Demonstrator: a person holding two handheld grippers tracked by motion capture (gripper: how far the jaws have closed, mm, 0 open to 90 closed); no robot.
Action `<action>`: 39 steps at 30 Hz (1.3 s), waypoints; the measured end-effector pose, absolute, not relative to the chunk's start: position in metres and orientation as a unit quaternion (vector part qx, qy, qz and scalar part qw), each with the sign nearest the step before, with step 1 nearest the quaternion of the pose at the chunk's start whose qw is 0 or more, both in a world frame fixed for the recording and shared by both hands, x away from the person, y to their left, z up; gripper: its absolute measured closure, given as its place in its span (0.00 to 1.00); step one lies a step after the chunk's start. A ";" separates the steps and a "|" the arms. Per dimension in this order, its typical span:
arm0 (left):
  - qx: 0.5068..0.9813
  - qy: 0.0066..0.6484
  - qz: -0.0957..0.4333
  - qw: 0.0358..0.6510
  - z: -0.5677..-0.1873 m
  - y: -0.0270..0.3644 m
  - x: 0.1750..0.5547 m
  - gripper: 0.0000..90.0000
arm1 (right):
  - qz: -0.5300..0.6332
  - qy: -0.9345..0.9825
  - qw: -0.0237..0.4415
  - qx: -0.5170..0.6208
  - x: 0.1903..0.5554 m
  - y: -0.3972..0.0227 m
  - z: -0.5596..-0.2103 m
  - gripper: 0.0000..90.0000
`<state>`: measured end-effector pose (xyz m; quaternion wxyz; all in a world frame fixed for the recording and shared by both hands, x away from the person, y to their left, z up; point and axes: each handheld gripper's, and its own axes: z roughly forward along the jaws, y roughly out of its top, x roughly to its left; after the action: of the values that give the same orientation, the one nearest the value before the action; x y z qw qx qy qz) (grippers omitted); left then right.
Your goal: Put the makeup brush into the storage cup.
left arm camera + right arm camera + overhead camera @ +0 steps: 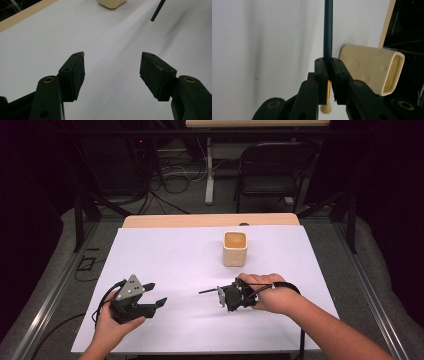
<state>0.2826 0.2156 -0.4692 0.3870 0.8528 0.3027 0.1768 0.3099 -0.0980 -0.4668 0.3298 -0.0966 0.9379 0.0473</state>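
Now the right tool (220, 296) holds a small brush (328, 32), its jaws closed on the dark handle just above the gold ferrule, and the pale bristles hang below the jaws in the lower middle of the right gripper view. In the high view, the handle points to the left, low over the white bench (170, 255), a little right of the centre of the frame. The cream cup (234, 248) stands just above it in the frame, upright and open. The left tool (155, 294) waits at the lower left with jaws wide and empty.

I judge the step is to bring the brush to the cup. To do it well, turn the wrist until the brush stands vertical, centre it over the opening, then lower before releasing, so the light cup is not pushed over.
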 end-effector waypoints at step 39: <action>0.926 0.270 0.080 0.252 -0.443 0.175 0.316 0.47 | 0.043 0.915 0.374 -0.144 0.301 -0.094 -0.469 0.93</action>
<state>0.3161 0.1746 -0.4433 0.2523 0.9259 0.2695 0.0802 0.3008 -0.0943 -0.4694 0.3745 -0.1436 0.9150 0.0432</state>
